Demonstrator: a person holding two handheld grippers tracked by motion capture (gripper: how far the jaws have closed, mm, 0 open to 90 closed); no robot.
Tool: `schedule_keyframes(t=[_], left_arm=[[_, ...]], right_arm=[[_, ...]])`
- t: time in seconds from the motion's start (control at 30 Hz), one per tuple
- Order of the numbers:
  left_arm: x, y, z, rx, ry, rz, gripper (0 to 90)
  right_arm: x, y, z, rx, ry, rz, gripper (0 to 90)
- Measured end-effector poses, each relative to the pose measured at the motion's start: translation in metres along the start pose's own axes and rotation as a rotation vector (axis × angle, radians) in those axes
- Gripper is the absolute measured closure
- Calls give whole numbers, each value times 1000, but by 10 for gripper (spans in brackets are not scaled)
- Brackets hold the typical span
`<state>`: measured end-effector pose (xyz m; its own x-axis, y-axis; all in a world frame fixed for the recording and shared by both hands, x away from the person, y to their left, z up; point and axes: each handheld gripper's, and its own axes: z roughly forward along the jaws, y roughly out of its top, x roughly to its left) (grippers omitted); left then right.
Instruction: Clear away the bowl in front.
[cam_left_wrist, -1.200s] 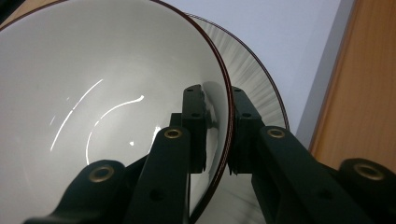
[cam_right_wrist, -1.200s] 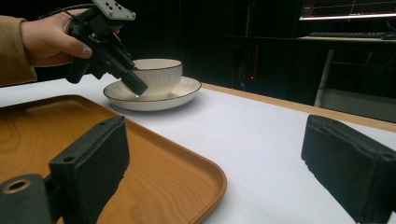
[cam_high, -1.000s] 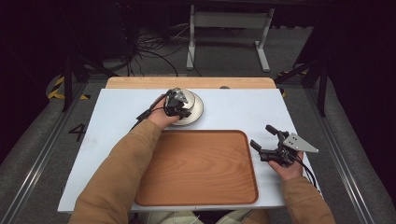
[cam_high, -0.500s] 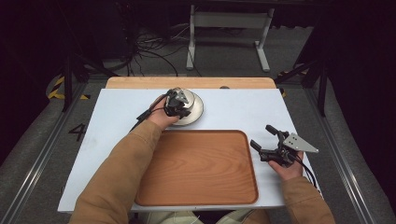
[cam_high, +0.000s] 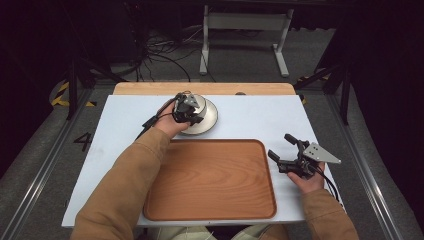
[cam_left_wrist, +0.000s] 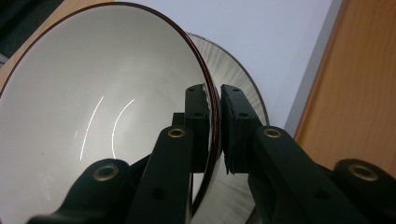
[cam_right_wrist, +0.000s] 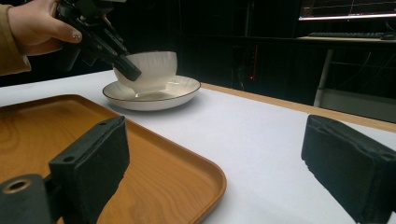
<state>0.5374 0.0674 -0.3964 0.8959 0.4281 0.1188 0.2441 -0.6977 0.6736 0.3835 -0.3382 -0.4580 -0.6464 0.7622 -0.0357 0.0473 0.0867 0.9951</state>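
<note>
Pinching the rim of the white bowl (cam_left_wrist: 107, 93) between nearly closed jaws, one pad inside the wall and one outside, with the left gripper (cam_high: 189, 111) angled down from above. Probably gripped at the edge because a bowl that wide offered no other purchase, and so as to lift it clear of the saucer (cam_right_wrist: 154, 95). Tilted a little in that grip, base apparently touching the saucer, near the table's (cam_high: 250, 120) far edge and just beyond the wooden tray (cam_high: 210, 180). Rested at the tray's right side, well apart from the bowl: the right gripper (cam_high: 290, 155), jaws spread wide and empty, likely waiting.
</note>
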Motion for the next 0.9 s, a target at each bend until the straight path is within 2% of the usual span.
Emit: schedule_keyframes(t=[0.37,0.53,0.6,0.8,0.9], left_arm=[[-12,9,-22,-16,-12,17,825],[-22,12,-35,-24,-29,30,825],[-28,13,-41,-24,-36,52,825],[-40,14,-52,-21,-58,78,824],[-48,14,-58,-36,-77,91,825]], right_arm=[[0,0,0,0,1,-2,83],[0,0,0,0,1,-2,82],[0,0,0,0,1,-2,83],[0,0,0,1,0,-3,83],[0,0,0,1,0,-2,83]])
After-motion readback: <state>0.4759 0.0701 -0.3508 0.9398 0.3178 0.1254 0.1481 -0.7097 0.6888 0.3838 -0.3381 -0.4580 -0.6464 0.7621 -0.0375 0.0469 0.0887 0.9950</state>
